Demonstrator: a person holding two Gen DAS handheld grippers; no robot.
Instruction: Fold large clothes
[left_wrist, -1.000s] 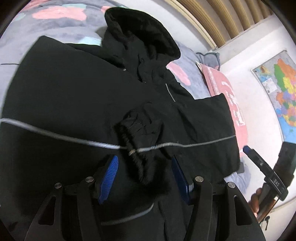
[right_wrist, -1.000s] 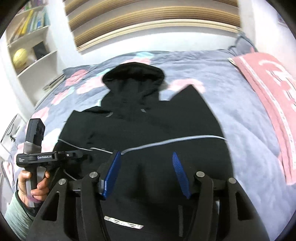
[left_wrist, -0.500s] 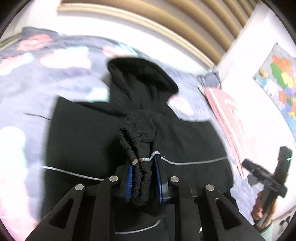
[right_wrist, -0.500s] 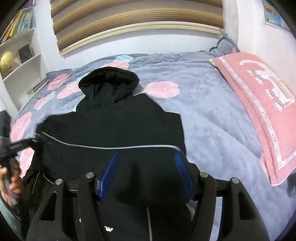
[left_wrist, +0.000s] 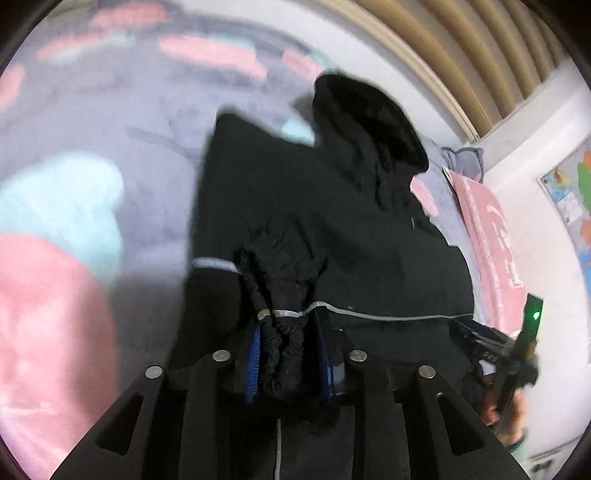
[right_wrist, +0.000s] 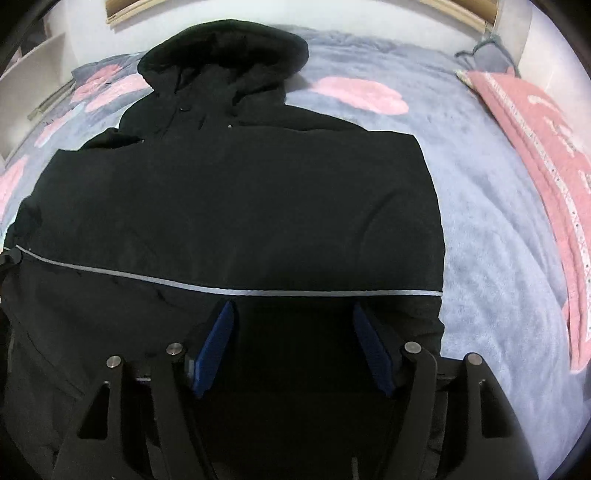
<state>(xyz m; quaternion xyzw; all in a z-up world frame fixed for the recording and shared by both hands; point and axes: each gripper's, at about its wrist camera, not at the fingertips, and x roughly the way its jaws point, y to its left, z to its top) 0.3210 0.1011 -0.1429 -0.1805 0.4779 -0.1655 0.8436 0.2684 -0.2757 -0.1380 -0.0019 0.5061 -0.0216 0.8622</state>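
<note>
Left gripper (left_wrist: 290, 363) fingers clamp the jacket (right_wrist: 236, 206) cuff (left_wrist: 282, 343) over the bed (right_wrist: 480, 206); right gripper (right_wrist: 295, 350) fingers, just widening, stand apart above the hem.

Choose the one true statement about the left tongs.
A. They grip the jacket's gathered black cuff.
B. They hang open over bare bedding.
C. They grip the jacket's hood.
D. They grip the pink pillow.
A: the left tongs have their blue pads closed on the elastic cuff of the black jacket.
</note>
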